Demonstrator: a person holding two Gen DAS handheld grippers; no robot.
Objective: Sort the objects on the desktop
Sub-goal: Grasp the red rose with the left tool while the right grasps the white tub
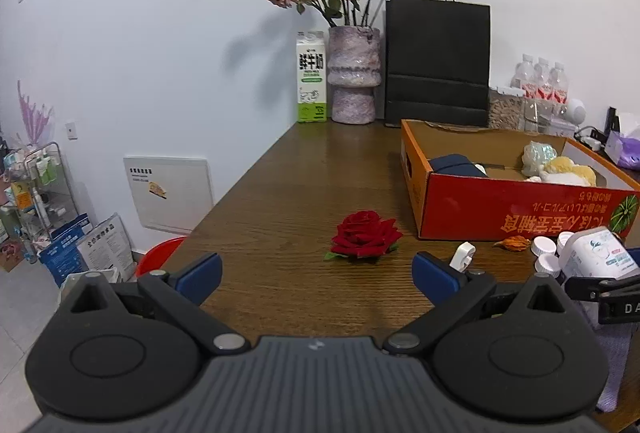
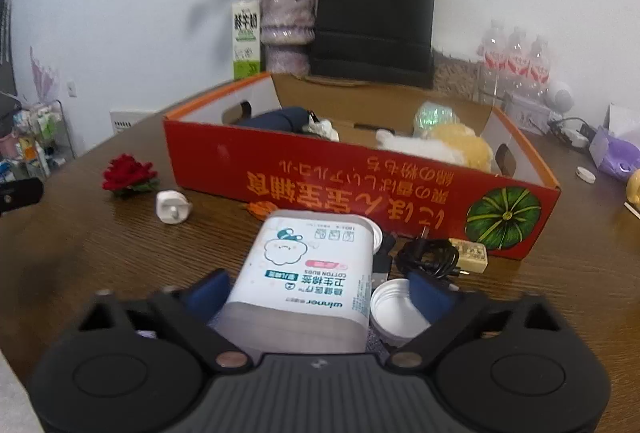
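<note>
A red cardboard box (image 1: 516, 211) (image 2: 360, 189) on the wooden table holds a navy pouch (image 1: 458, 165), a yellow plush (image 1: 568, 169) and other items. My left gripper (image 1: 316, 275) is open and empty, just short of a red rose head (image 1: 366, 233) that also shows in the right wrist view (image 2: 128, 175). My right gripper (image 2: 320, 293) is open around a white cotton-bud box (image 2: 308, 273) (image 1: 596, 253); the jaws stand apart from its sides. A white cap (image 2: 394, 307) lies beside it.
A white plug adapter (image 1: 462, 257) (image 2: 172, 209), a black coiled cable (image 2: 430, 257), white caps (image 1: 546, 245) and an orange dried husk (image 1: 514, 244) lie before the box. A vase (image 1: 354, 73), milk carton (image 1: 311, 77), black bag (image 1: 438, 61) and bottles (image 1: 540, 81) stand at the back.
</note>
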